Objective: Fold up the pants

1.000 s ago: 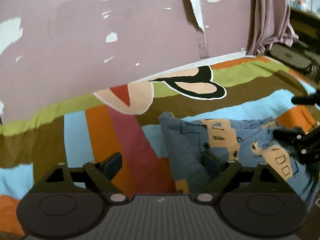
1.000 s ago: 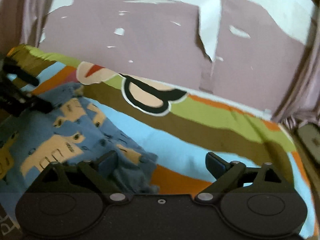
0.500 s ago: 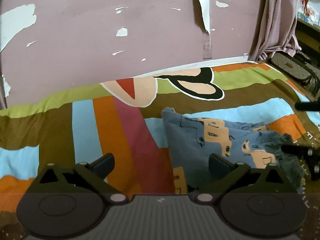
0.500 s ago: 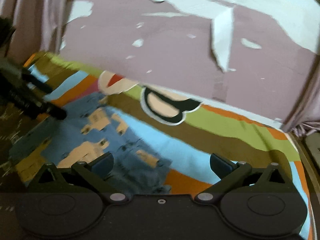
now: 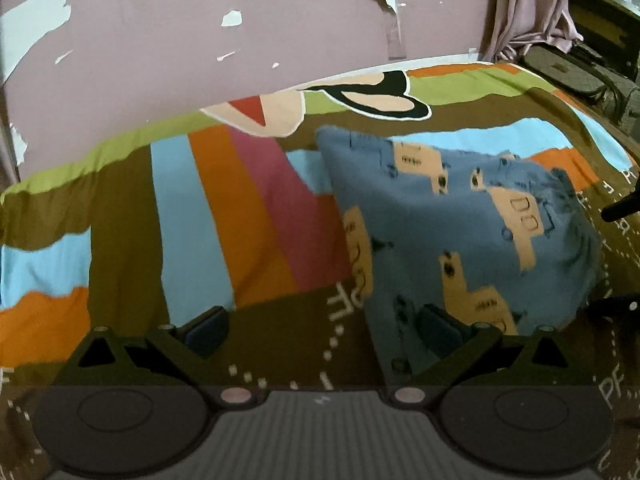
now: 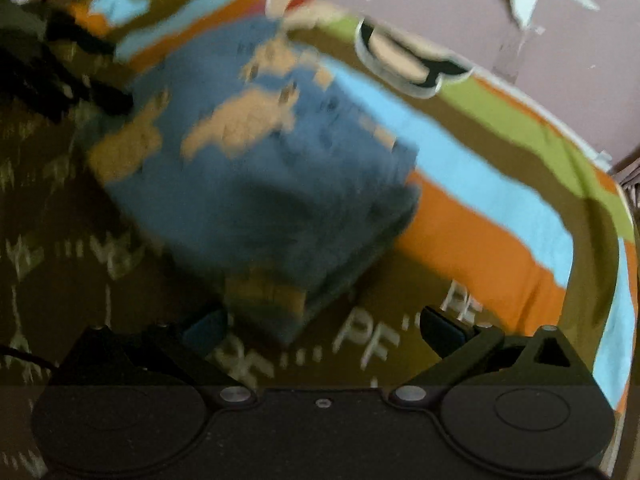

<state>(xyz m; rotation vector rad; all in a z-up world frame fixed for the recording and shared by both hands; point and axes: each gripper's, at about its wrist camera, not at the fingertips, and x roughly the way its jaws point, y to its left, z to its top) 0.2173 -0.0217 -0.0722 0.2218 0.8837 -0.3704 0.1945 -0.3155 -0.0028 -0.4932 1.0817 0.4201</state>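
Lying on the bed with the striped cartoon cover of brown, green, light blue and orange cloth, the blue soft pants with tan vehicle prints are already a compact folded packet, a little toward the near edge of the bed and well apart from the peeling mauve wall at the far edge.

The left gripper has its jaws wide apart and clamps nothing; its right finger only hangs over the near left corner of the packet, and whether it touches the cloth I cannot tell. The right gripper also has its jaws apart and empty, with the near corner of the packet just in front of them. The right wrist view is strongly blurred, so fine detail there is not sure.

I judge the task nearly finished, so the main risk is to disturb the fold. If an open finger catches the top layer while the hand goes away, the layer may lift and the packet may open. The right side of the packet looks thick and a little uneven, so it may spring up by itself. A quick sideways move could also drag the loose bed cover and shift the packet with it.
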